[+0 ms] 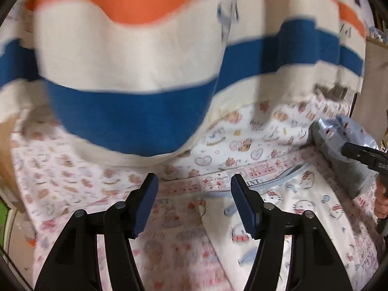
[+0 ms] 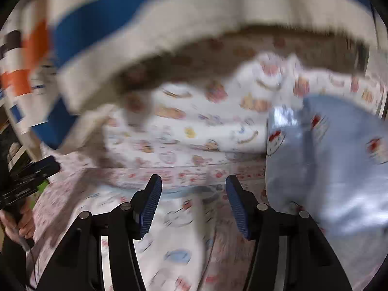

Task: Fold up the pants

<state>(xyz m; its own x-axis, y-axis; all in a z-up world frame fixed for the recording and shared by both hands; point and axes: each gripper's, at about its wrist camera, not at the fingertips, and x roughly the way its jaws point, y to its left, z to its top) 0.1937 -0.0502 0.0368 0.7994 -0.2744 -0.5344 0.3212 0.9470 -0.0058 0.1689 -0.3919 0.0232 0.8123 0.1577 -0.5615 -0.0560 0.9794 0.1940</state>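
White pants with a cartoon print [image 1: 303, 201] lie flat on the bed below both grippers; they also show in the right wrist view [image 2: 174, 220]. My left gripper [image 1: 194, 201] is open and empty just above the cloth, near the waistband. My right gripper [image 2: 194, 201] is open and empty above the same cloth. The right gripper's body shows at the right edge of the left wrist view [image 1: 363, 155]. The left gripper's body, held by a hand, shows at the left edge of the right wrist view [image 2: 26, 181].
A cream blanket with blue and orange stripes [image 1: 145, 55] hangs behind the bed and shows in the right wrist view [image 2: 145, 17]. A folded printed cloth [image 2: 194, 126] lies at the back. A light blue printed pillow or bundle [image 2: 327, 165] sits at the right.
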